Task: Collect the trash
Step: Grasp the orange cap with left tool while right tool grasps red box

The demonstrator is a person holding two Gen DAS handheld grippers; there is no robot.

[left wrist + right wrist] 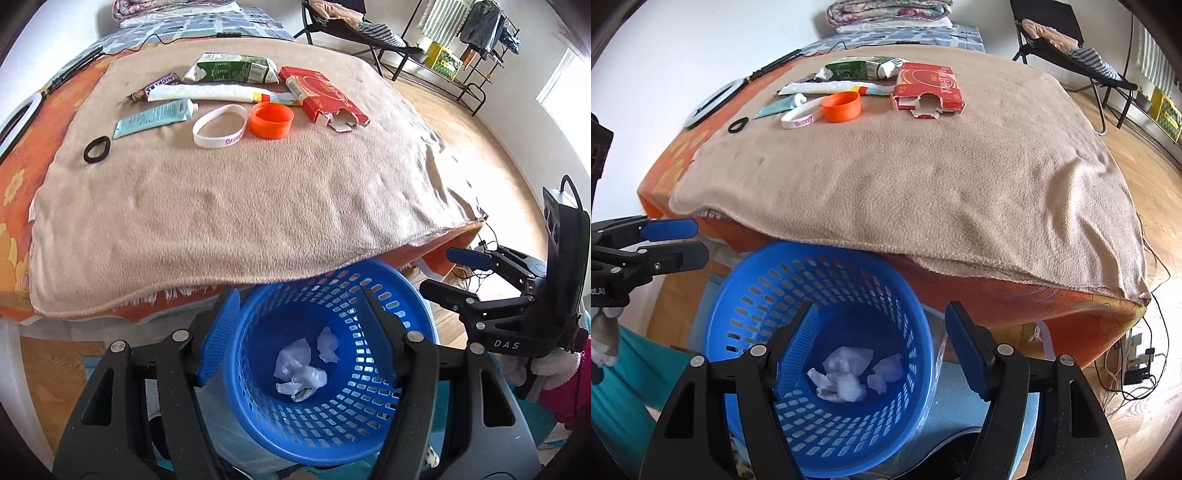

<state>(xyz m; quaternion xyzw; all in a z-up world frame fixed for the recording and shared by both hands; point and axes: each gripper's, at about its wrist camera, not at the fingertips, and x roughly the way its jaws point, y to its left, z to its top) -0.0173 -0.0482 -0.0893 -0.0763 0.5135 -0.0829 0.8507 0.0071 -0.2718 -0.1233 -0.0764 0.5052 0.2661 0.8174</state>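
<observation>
A blue perforated basket [369, 266] [768, 254] stands on the floor against the bed's front edge, with crumpled white scraps [301, 369] [846, 376] at its bottom. My left gripper [298, 299] [700, 242] hangs open above the basket, nothing between its blue pads. My right gripper [882, 310] [441, 271] is open over it too, also empty. On the far part of the beige blanket [240, 206] lie a red carton [321, 96] [929, 90], a green carton [232, 68], an orange cap [271, 120] [842, 107], a white wristband [219, 125], a teal tube [153, 118], a white tube [207, 92], a candy wrapper [155, 86] and a black hair tie [96, 149].
The blanket covers an orange bedspread [1052, 306]. A white ring light [713, 101] lies at the bed's left edge. A black chair [1056, 33] and a clothes rack [472, 44] stand on the wooden floor to the right. Cables and a power strip [1137, 369] lie by the bed's right corner.
</observation>
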